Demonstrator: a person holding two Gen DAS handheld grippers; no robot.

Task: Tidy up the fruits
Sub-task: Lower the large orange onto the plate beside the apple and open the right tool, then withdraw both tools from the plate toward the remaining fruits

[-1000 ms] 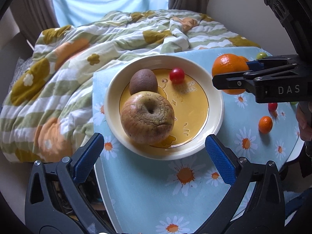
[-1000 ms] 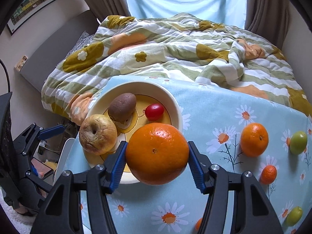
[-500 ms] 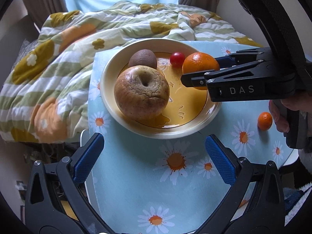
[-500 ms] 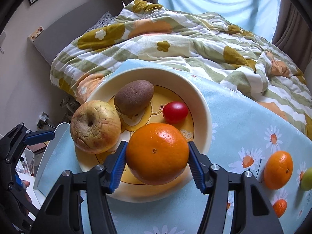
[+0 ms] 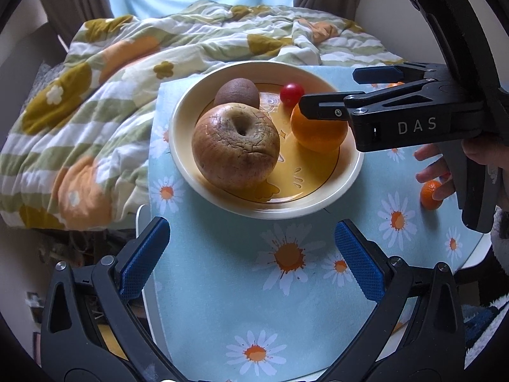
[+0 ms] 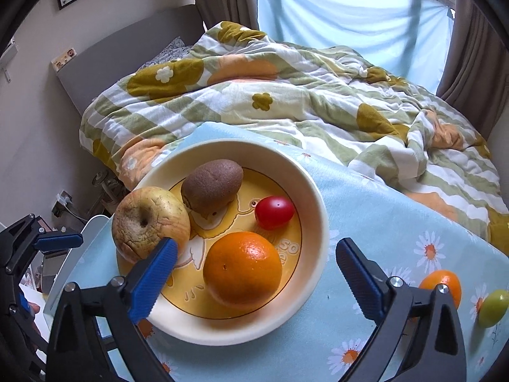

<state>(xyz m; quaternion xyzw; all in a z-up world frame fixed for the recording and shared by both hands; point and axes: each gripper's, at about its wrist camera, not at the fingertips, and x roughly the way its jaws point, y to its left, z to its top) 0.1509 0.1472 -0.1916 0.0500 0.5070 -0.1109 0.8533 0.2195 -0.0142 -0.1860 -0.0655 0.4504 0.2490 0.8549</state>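
A large orange rests on the yellow-centred cream plate, near its front. My right gripper straddles the orange; its jaws are opening and the blue pads stand clear of the fruit on both sides. A wrinkled apple, a brown kiwi and a cherry tomato share the plate. In the left wrist view the right gripper reaches in from the right over the orange. My left gripper hangs open and holds nothing, just short of the plate.
A daisy-print blue cloth covers the small table. To the right of the plate lie a mandarin and a green fruit. A person's fingers hold the right gripper's handle. A flowered quilt lies on the bed behind the table.
The right gripper carried the orange from beside the plate to over it, lowered it, then spread its jaws. The orange now sits on the plate, let go. The left gripper barely moved.
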